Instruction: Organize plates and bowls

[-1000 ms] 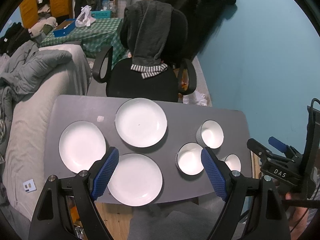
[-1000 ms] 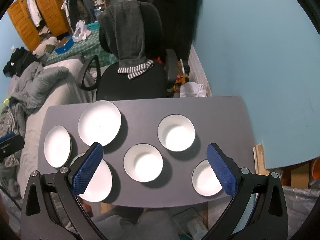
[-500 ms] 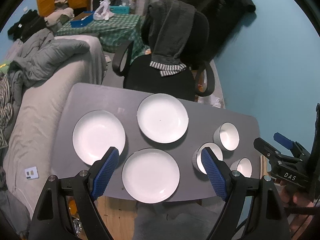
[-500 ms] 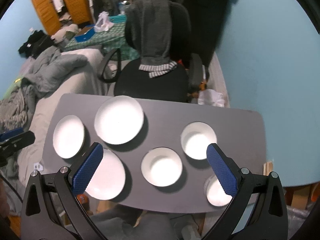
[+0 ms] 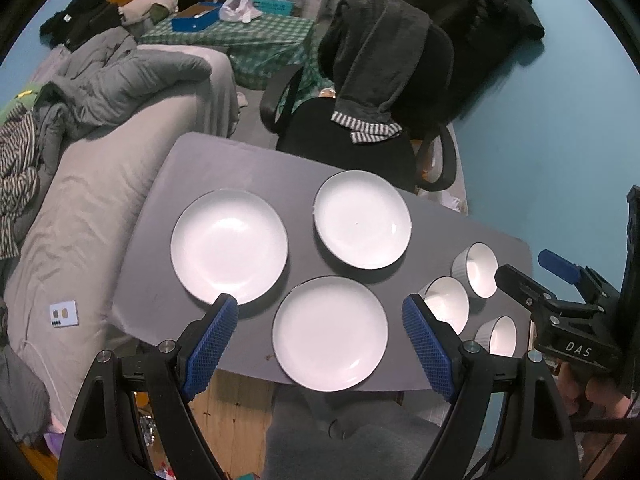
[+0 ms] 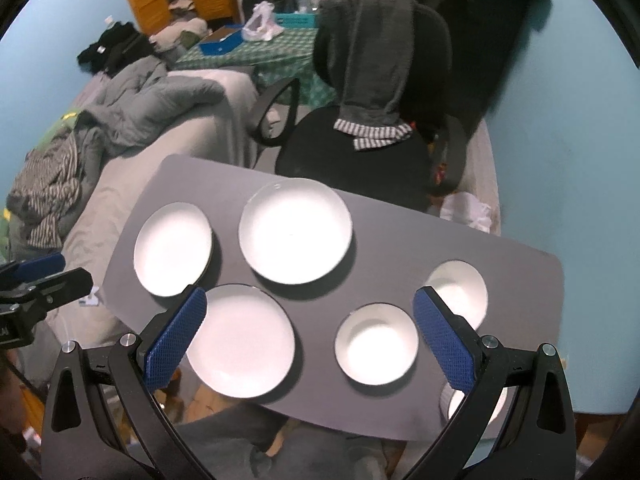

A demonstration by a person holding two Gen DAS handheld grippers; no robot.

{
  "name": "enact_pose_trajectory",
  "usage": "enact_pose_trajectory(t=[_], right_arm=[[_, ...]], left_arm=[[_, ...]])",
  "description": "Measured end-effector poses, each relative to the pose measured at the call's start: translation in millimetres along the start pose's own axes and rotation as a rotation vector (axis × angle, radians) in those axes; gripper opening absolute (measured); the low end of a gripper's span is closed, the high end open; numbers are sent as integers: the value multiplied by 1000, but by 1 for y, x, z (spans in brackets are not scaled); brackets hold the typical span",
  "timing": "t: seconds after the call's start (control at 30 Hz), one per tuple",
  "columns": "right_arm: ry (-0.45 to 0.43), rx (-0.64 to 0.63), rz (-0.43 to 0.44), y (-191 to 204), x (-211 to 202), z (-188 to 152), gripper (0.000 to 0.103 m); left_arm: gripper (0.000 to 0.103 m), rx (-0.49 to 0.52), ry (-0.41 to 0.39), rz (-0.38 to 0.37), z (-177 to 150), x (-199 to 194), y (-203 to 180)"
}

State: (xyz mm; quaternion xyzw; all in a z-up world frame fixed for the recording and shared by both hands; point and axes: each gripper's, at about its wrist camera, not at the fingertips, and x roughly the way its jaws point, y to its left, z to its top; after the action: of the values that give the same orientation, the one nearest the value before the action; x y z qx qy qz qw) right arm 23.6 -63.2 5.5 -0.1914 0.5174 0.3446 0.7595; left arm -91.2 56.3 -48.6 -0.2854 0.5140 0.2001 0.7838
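So 3 plates (image 5: 330, 332), 3 bowls (image 6: 377, 349) w/ nothing inside; both tools agape.

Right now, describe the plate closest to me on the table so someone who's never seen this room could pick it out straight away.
Find the grey rectangular table standing in front of the black office chair. Three round white plates lie on its left half and three small white bowls on its right. The one you want is the near-edge white plate: it alone sits opposite the chair, right beside the bowls.

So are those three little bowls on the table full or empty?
Empty, where visible. The middle bowl and far bowl show bare white insides; the near bowl is partly hidden.
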Motion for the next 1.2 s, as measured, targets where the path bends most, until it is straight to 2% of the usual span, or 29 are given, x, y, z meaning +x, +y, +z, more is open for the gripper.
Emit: enact_pose_trajectory(t=[0.5, 0.77, 0.97, 1.2], right_arm=[[56, -93, 75, 42, 39, 3, 102], [116, -129, 129, 48, 84, -1, 102], [181, -125, 183, 46, 125, -8, 102], [239, -160, 186, 50, 149, -20, 102]], left_arm=[[86, -64, 22, 8, -12, 20, 44], [86, -69, 69, 19, -21, 51, 63], [85, -100, 91, -9, -29, 75, 72], [86, -95, 117, -24, -36, 100, 74]])
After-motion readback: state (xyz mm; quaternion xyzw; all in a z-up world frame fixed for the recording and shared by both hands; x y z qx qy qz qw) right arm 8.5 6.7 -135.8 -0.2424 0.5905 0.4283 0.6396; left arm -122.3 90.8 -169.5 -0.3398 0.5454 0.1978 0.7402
